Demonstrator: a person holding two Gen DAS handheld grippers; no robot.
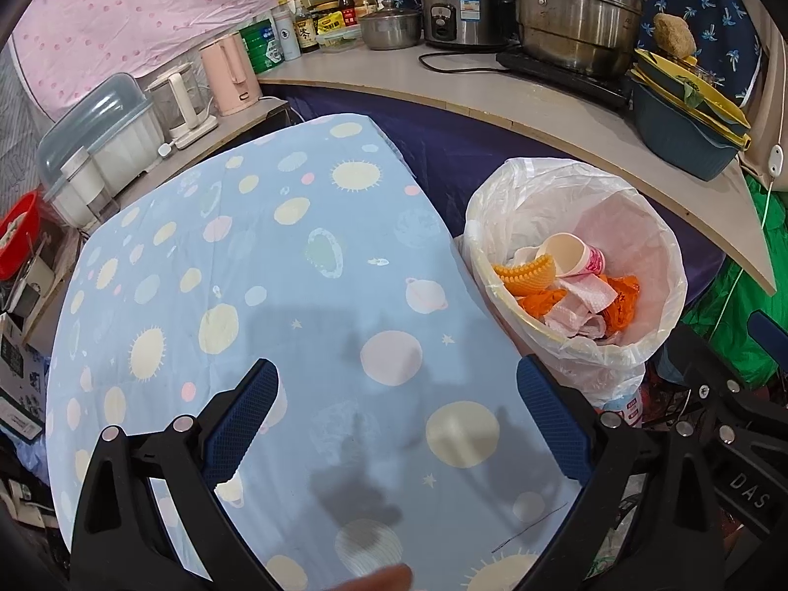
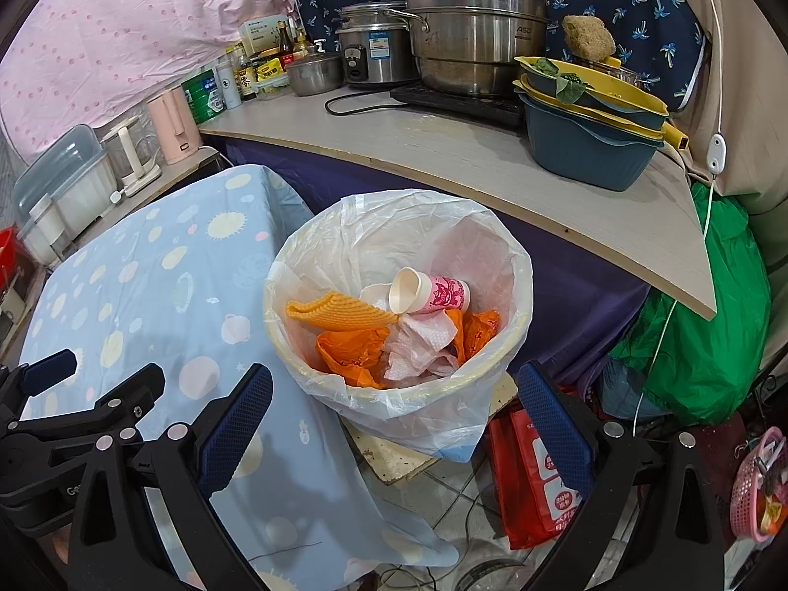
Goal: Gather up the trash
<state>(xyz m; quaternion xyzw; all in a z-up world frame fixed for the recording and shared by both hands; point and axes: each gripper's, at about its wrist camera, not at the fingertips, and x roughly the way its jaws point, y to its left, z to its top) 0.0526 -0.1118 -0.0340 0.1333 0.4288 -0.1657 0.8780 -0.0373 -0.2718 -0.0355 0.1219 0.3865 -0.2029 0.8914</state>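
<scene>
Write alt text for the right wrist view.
A trash bin lined with a white bag holds a pink paper cup, orange wrappers, tissue and a yellow mat. The right gripper hovers open before it, empty, beside a blue-clothed table.

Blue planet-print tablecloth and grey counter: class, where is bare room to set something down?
The blue planet-print tablecloth lies bare from the white-lined trash bin to the pink kettle. The grey counter is free only along its front edge; steel pots and stacked basins crowd it.
</scene>
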